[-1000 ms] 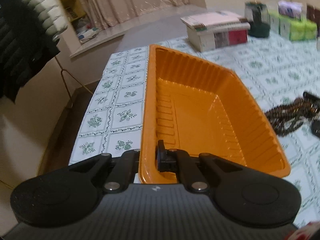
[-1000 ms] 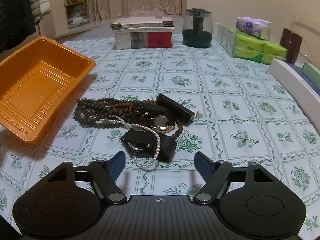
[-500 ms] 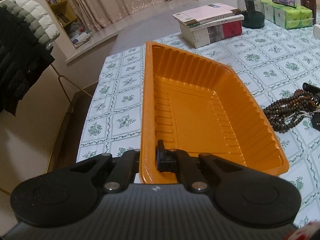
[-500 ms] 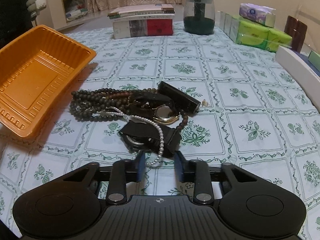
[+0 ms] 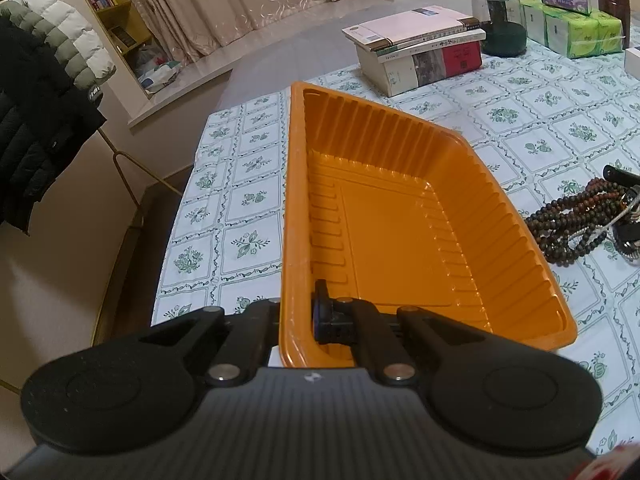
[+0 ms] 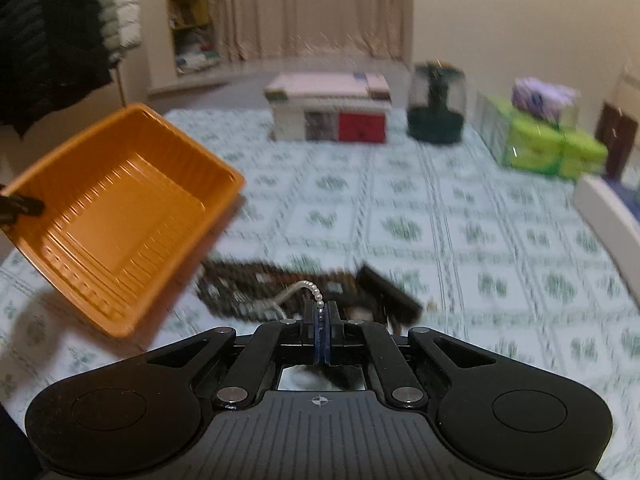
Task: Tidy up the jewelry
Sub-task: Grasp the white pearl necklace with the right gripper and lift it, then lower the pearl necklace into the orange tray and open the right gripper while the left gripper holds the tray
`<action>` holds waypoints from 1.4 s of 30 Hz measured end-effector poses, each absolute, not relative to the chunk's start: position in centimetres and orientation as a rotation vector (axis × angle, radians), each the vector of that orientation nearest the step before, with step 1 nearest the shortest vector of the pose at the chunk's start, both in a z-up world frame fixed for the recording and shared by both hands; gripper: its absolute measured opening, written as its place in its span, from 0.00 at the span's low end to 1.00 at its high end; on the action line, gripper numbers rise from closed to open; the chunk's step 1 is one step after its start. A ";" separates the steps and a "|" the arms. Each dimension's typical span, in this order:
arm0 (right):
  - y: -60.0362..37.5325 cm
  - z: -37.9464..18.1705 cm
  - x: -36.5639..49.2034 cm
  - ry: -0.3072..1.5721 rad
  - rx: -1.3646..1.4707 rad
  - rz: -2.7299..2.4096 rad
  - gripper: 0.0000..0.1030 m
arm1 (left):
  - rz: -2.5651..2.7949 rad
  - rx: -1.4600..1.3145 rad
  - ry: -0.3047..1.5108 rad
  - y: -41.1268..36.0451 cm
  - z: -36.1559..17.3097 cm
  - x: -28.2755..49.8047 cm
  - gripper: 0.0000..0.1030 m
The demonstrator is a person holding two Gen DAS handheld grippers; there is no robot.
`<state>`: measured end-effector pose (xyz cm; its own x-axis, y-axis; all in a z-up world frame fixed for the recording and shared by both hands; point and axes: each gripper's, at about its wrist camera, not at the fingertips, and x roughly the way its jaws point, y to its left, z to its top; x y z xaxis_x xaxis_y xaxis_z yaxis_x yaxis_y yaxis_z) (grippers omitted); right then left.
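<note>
— Two views; left wrist first?
— Left gripper [image 5: 298, 316] clamped tight on the near rim of the orange tray [image 5: 400, 216], one finger outside the wall, one inside. Ribbed walls, glossy, nothing inside. Tilted over the flowered tablecloth [image 5: 244, 208]. Dark bead strands [image 5: 576, 216] heaped at the right, partly cut off by the picture's edge; other pieces there too small to name.
— And the right wrist?
— Right gripper [image 6: 322, 320] pinched shut on a pearl strand [image 6: 310, 290], having just been closing around it. Small white pearls arching up from between the pads, then trailing down left into the pile. Pile itself badly blurred: dark beads, a black bar shape, nothing more certain. Lower end of the strand lost in that blur. Tray up at the left, tipped toward the pile.
</note>
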<state>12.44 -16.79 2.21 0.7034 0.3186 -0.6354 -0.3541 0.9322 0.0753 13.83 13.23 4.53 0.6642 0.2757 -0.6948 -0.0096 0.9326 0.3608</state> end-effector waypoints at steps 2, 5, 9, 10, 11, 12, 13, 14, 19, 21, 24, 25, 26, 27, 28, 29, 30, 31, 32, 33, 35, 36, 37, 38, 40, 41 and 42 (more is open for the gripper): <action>-16.4 3.6 12.6 0.667 -0.067 0.390 0.02 | 0.164 0.340 0.832 13.3 4.5 13.8 0.02; -15.9 5.5 12.9 0.626 -0.083 0.413 0.02 | 0.162 0.333 0.831 13.4 4.5 13.8 0.02; -15.3 7.8 13.3 0.579 -0.118 0.443 0.02 | 0.159 0.328 0.825 13.5 4.5 13.7 0.02; -15.1 8.4 13.4 0.571 -0.123 0.455 0.02 | 0.158 0.327 0.824 13.5 4.5 13.8 0.02; -14.9 8.8 13.5 0.563 -0.129 0.465 0.02 | 0.157 0.326 0.823 13.6 4.5 13.7 0.02; -14.7 9.3 13.6 0.555 -0.135 0.473 0.02 | 0.157 0.323 0.822 13.6 4.5 13.7 0.02; -14.4 9.8 13.7 0.542 -0.144 0.481 0.02 | 0.156 0.321 0.823 13.7 4.5 13.7 0.02; -14.1 10.3 13.7 0.528 -0.151 0.488 0.02 | 0.156 0.321 0.822 13.7 4.5 13.7 0.02; -12.3 12.9 14.0 0.458 -0.182 0.535 0.02 | 0.153 0.311 0.822 13.9 4.4 13.6 0.02; -11.4 13.9 14.2 0.441 -0.192 0.563 0.02 | 0.152 0.307 0.822 14.0 4.4 13.5 0.02; -9.8 15.0 14.4 0.414 -0.205 0.610 0.02 | 0.151 0.300 0.822 14.2 4.4 13.5 0.02; -9.2 15.2 14.5 0.407 -0.210 0.623 0.02 | 0.151 0.297 0.823 14.2 4.4 13.5 0.02; -8.6 15.5 14.6 0.401 -0.215 0.638 0.02 | 0.151 0.294 0.823 14.3 4.4 13.5 0.02; -8.0 15.6 14.7 0.398 -0.218 0.654 0.02 | 0.150 0.293 0.823 14.3 4.4 13.4 0.02; -7.3 15.6 14.8 0.399 -0.225 0.672 0.02 | 0.149 0.292 0.824 14.4 4.4 13.4 0.02; -6.6 15.6 15.0 0.403 -0.230 0.687 0.02 | 0.148 0.290 0.824 14.4 4.3 13.4 0.02; -5.8 15.3 15.3 0.415 -0.237 0.705 0.02 | 0.147 0.289 0.824 14.5 4.3 13.5 0.02; -5.1 15.1 15.5 0.427 -0.244 0.719 0.02 | 0.145 0.288 0.824 14.5 4.3 13.4 0.02; -4.4 14.8 15.7 0.442 -0.251 0.737 0.02 | 0.144 0.287 0.825 14.6 4.3 13.4 0.02; -3.6 14.4 16.0 0.458 -0.258 0.756 0.02 | 0.143 0.286 0.825 14.6 4.2 13.4 0.02; -2.4 13.8 16.3 0.487 -0.271 0.790 0.02 | 0.141 0.284 0.828 14.7 4.2 13.5 0.02; -1.7 13.3 16.5 0.502 -0.279 0.808 0.02 | 0.140 0.284 0.829 14.8 4.2 13.5 0.02; -1.2 13.0 16.3 0.513 -0.283 0.822 0.02 | 0.139 0.283 0.828 14.8 4.1 13.5 0.02; -0.7 12.6 16.4 0.523 -0.288 0.834 0.02 | 0.137 0.283 0.828 14.9 4.1 13.5 0.02; 0.2 11.9 16.8 0.547 -0.297 0.851 0.02 | 0.134 0.288 0.829 14.9 4.0 13.5 0.02; 0.6 11.5 17.0 0.561 -0.301 0.859 0.02 | 0.132 0.289 0.829 14.9 4.0 13.5 0.02; 1.0 11.1 17.2 0.574 -0.302 0.868 0.02 | 0.131 0.288 0.829 14.9 4.0 13.5 0.02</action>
<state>17.24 1.03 11.10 0.5094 0.6294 -0.5868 -0.7866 0.6172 -0.0209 13.50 14.90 3.96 0.6706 0.2262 -0.7065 -0.0028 0.9531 0.3026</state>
